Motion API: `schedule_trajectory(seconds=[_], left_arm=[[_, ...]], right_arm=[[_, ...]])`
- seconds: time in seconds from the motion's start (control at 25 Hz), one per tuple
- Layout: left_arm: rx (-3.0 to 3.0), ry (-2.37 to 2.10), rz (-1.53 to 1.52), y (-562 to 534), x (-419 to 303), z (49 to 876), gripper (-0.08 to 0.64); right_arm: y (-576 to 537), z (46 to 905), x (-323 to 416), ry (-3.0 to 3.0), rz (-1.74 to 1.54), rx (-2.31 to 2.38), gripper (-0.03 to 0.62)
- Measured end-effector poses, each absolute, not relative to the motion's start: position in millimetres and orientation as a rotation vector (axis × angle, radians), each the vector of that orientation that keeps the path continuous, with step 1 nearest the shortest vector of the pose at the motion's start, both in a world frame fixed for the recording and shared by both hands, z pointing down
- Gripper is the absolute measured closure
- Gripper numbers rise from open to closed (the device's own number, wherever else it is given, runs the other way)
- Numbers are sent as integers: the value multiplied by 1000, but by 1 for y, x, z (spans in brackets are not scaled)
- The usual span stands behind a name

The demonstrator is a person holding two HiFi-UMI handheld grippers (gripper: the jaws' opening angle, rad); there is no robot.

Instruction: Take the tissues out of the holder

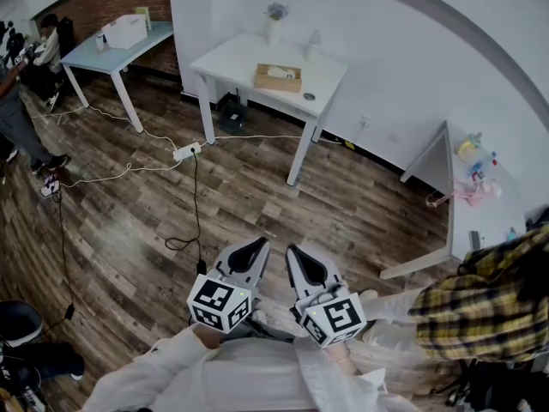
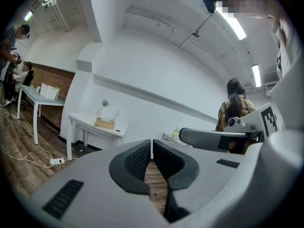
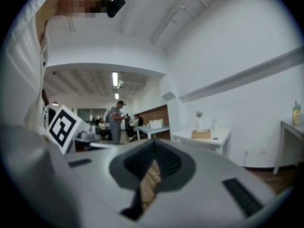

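1. The left gripper (image 1: pixel 256 242) and right gripper (image 1: pixel 292 250) sit side by side at 6 o'clock, tips pointing toward 12.
2. At 12 o'clock a white table (image 1: pixel 244 58) carries the wooden tissue holder (image 1: pixel 278 79).
3. A blue table (image 1: pixel 90 56) stands at 11 o'clock.
4. A power strip (image 1: pixel 186 152) lies on the floor (image 1: pixel 257 200) at 10 o'clock.
5. A plaid-shirted person (image 1: pixel 480 303) is at 4 o'clock.
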State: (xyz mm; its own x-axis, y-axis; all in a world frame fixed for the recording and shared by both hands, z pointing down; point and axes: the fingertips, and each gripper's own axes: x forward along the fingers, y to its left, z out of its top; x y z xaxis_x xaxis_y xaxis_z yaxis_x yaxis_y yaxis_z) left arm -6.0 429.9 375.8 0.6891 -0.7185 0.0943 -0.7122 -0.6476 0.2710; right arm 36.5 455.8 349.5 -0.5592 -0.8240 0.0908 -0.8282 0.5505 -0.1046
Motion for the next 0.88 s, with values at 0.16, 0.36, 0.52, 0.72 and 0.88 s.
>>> schedule_trajectory(seconds=[0.16, 0.36, 0.52, 0.72, 0.88], left_arm=[[2604, -1134, -33, 428, 1, 383, 528], [2571, -1151, -49, 416, 3, 388, 528], [2557, -1177, -34, 401, 2, 393, 528], [2558, -1188, -28, 371, 2, 396, 528], [2553, -1144, -54, 326, 4, 403, 528]], right_arm=[[451, 353, 42, -2743, 177, 1436, 581], [446, 356, 50, -2724, 178, 1447, 581], [434, 364, 52, -2707, 187, 1442, 581], [403, 364, 55, -2710, 196, 1464, 581], [357, 373, 55, -2705, 210, 1478, 581]])
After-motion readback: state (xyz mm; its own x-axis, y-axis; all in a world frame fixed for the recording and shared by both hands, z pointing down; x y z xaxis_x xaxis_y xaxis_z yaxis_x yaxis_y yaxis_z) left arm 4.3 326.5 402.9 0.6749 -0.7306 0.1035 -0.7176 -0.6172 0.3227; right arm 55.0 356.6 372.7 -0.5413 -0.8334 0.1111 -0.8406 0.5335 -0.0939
